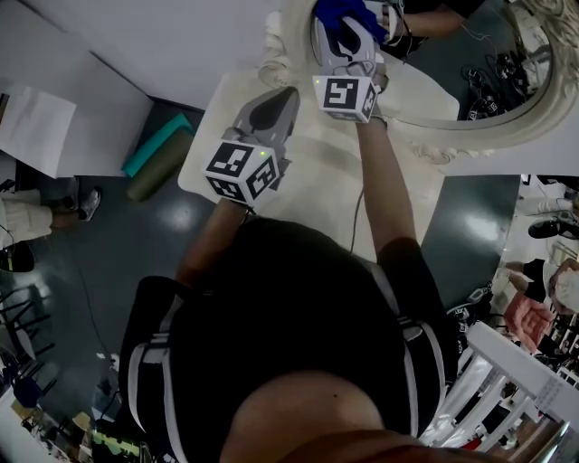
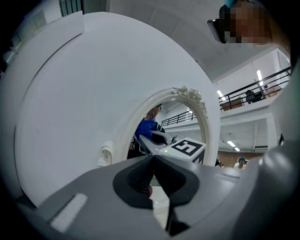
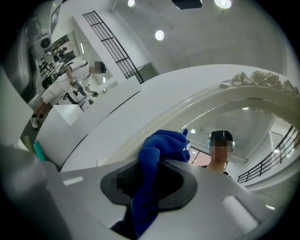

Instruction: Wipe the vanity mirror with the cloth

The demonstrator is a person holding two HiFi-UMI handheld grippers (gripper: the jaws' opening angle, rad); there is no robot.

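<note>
The vanity mirror (image 1: pixel 470 63), oval with an ornate white frame (image 1: pixel 425 145), stands at the back of a white vanity table (image 1: pixel 317 181). My right gripper (image 1: pixel 355 25) is shut on a blue cloth (image 1: pixel 336 13) and holds it up against the mirror's left part. In the right gripper view the cloth (image 3: pixel 161 147) bunches out between the jaws of the right gripper (image 3: pixel 150 176), close to the mirror (image 3: pixel 253 126). My left gripper (image 1: pixel 288 92) hovers over the table, left of and behind the right one, shut with nothing in it. From the left gripper (image 2: pixel 153 161) the mirror (image 2: pixel 180 122) is seen ahead.
A teal roll (image 1: pixel 156 140) and an olive roll (image 1: pixel 158 176) lie on the dark floor left of the table. A white board (image 1: pixel 54 108) stands further left. White railings (image 1: pixel 507 389) are at the lower right.
</note>
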